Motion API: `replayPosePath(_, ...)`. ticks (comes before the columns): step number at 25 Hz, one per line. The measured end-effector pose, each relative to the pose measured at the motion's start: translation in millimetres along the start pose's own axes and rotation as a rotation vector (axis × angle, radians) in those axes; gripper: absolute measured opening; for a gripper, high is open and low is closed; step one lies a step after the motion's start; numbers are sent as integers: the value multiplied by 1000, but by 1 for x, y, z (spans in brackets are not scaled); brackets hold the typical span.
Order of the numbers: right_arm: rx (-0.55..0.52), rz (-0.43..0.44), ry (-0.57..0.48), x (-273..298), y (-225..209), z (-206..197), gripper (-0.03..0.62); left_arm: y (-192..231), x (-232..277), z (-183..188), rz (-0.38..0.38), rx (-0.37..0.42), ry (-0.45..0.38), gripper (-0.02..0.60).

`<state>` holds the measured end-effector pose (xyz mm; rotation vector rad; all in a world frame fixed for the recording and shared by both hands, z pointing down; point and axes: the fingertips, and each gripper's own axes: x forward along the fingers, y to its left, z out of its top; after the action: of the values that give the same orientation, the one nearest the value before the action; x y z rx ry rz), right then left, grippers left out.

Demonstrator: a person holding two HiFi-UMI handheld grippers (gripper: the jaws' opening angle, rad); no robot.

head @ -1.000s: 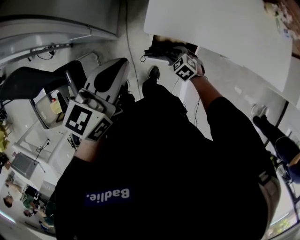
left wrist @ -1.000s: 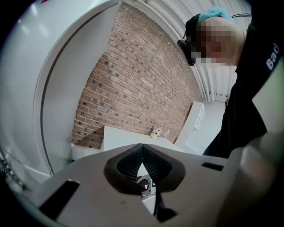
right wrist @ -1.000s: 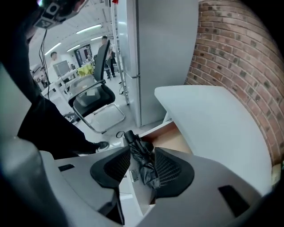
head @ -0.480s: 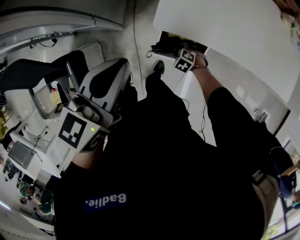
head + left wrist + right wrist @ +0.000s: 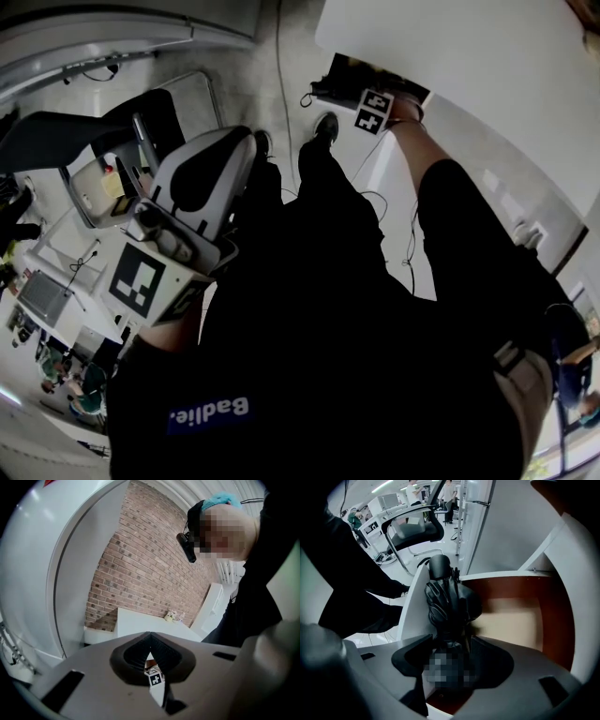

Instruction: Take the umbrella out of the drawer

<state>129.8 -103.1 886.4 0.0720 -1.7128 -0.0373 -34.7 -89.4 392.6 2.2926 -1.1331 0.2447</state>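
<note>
Umbrella [image 5: 447, 599] lower end hidden between right tongs [image 5: 447, 657]; drawer [image 5: 555, 611] partly covered.

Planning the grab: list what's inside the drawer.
A folded black umbrella along one drawer wall. The right gripper, fingers just opening around the umbrella, hides the near end.

Brick wall [image 5: 140, 559] behind white counter [image 5: 140, 626]; black office chair [image 5: 415, 529] on pale floor [image 5: 246, 89]; cable [image 5: 281, 75] lying along it.
</note>
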Motion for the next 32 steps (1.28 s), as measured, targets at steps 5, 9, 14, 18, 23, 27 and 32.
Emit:
replayPosePath(5, -73, 12, 9, 17, -5, 1, 267, 5, -2, -5, 32, 3, 22, 2)
replayPosePath(9, -183, 45, 15, 28, -4, 7, 295, 7, -5, -10, 50, 2, 40, 2)
replayPosePath(14, -260, 140, 54, 40, 1, 10, 296, 10, -7, -14, 65, 1, 48, 3)
replayPosePath(18, -253, 211, 80, 48, 8, 10, 264, 10, -10, -18, 60, 1, 52, 2)
replayPosePath(23, -177, 155, 47, 42, 6, 7, 236, 7, -10, -23, 34, 5, 50, 3)
replayPosePath(27, -142, 89, 36, 6, 7, 11, 232, 3, -23, -17, 4, 14, 29, 2)
replayPosePath(32, -62, 44, 7, -49, 24, 26, 230, -13, -53, 3, -60, 22, -14, 3)
